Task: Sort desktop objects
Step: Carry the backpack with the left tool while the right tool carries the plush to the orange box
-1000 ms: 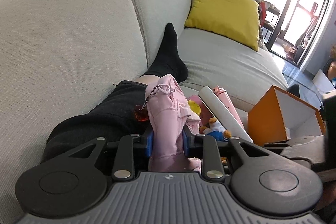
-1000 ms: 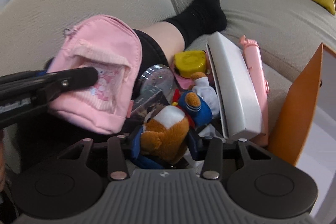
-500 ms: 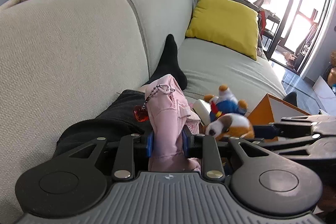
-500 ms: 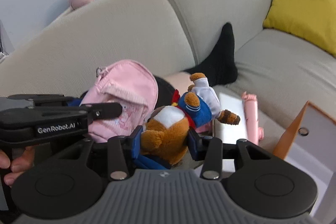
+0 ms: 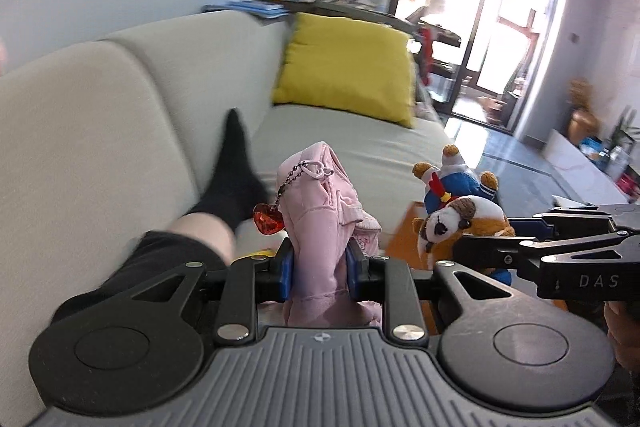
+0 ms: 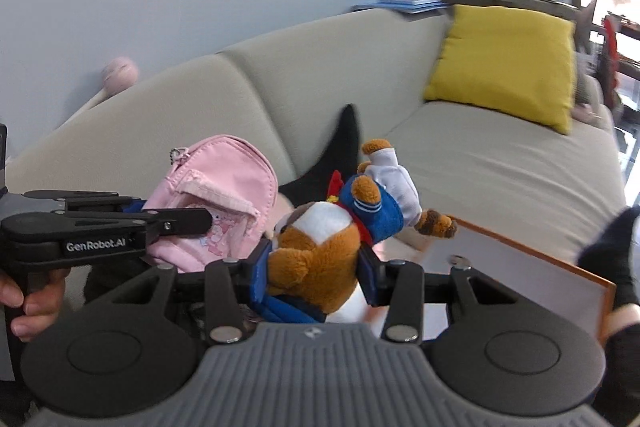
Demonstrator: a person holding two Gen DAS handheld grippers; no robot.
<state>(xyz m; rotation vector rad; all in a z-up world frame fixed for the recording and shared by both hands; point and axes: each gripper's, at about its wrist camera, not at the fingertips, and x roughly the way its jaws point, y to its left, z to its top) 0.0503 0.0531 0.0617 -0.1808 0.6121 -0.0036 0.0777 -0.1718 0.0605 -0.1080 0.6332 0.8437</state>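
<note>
Beige sofa (image 6: 500, 163) fills my view, yellow cushion (image 6: 504, 59) at its far end. My left gripper (image 5: 319, 269) is clamped on the pink mini backpack (image 5: 320, 211), upright, red heart charm (image 5: 268, 223) dangling. My right gripper (image 6: 316, 267) is clamped on the brown plush dog (image 6: 320, 243) in a blue outfit, feet pointing away toward the cushion, above the orange box (image 6: 520, 267).

Small pink backpack (image 5: 320, 223): soft fabric, red heart charm (image 5: 269, 219) on a bead chain, held upright off the sofa. Plush dog (image 6: 320, 247): brown and white, blue outfit, tipped head-down, legs up, just beside the backpack.
</note>
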